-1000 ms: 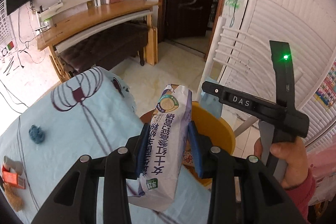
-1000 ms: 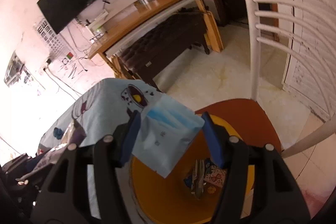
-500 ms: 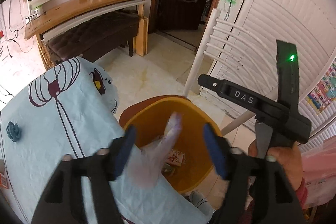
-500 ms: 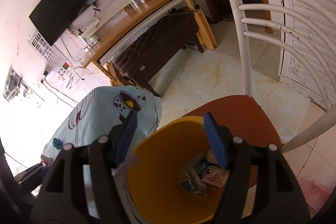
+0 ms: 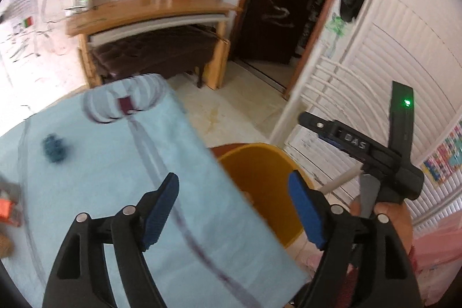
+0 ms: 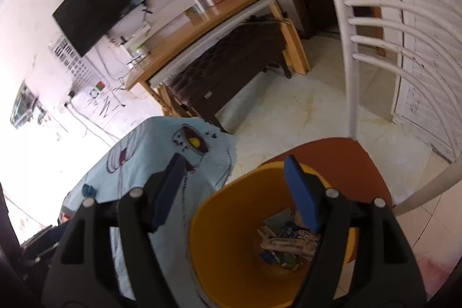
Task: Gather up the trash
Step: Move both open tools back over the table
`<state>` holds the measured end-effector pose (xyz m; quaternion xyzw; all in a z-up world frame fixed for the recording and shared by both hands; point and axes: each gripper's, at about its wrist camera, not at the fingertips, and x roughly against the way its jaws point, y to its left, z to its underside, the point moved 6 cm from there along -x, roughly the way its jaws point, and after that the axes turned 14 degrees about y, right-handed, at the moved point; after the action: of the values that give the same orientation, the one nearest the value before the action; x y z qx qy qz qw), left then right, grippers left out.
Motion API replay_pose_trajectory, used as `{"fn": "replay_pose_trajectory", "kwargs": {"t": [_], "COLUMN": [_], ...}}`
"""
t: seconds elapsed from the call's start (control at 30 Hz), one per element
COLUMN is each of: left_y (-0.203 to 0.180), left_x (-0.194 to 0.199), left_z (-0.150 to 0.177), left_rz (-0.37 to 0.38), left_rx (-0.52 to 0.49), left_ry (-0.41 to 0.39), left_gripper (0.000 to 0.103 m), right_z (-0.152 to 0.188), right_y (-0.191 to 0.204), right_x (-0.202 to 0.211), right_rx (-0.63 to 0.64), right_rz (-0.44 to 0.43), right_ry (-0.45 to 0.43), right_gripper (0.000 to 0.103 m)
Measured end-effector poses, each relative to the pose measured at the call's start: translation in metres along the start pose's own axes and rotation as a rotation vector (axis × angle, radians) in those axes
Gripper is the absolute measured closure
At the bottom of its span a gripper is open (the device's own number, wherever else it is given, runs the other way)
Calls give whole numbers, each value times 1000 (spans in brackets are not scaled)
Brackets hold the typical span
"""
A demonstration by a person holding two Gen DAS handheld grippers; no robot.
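Hovering beside the round yellow plastic bin (image 6: pixel 231 264), the left tool (image 5: pixel 232 210) had just been opening and stood wide, nothing between its jaws. The right tool (image 6: pixel 235 192) stood wide and empty above the bin. Discarded wrappers (image 6: pixel 286 244) lay in the bin's bottom. A small crumpled blue scrap (image 5: pixel 55 147) remained on the blue-clothed counter (image 5: pixel 115 163), apparently uncollected.

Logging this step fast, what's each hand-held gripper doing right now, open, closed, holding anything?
Left hand-held gripper: open, jaws just opened wider, nothing between them.
Right hand-held gripper: open, empty, above the yellow bin.
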<state>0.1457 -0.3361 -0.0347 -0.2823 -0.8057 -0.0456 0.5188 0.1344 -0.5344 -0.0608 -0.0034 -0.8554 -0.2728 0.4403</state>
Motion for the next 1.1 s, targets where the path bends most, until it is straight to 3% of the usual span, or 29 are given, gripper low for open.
{"fn": "replay_pose_trajectory", "kwargs": {"t": [0.13, 0.23, 0.63, 0.8, 1.0, 1.1], "left_y": [35, 67, 189, 233, 295, 328], "left_x": [25, 46, 125, 138, 139, 137], "left_z": [10, 18, 42, 50, 65, 76], "left_rz": [-62, -131, -312, -367, -405, -348], "left_rx": [45, 75, 212, 246, 343, 444], "left_ry": [-49, -84, -178, -171, -106, -79], "left_gripper": [24, 23, 17, 9, 8, 8], "right_z": [6, 13, 54, 59, 59, 59], "right_y": [30, 55, 135, 169, 216, 238], "right_x": [0, -1, -28, -41, -63, -78], "right_rx": [68, 125, 305, 348, 383, 398], "right_rz": [2, -7, 7, 24, 28, 22], "right_ry": [2, 6, 98, 124, 154, 169], "right_gripper": [34, 26, 25, 25, 25, 25]}}
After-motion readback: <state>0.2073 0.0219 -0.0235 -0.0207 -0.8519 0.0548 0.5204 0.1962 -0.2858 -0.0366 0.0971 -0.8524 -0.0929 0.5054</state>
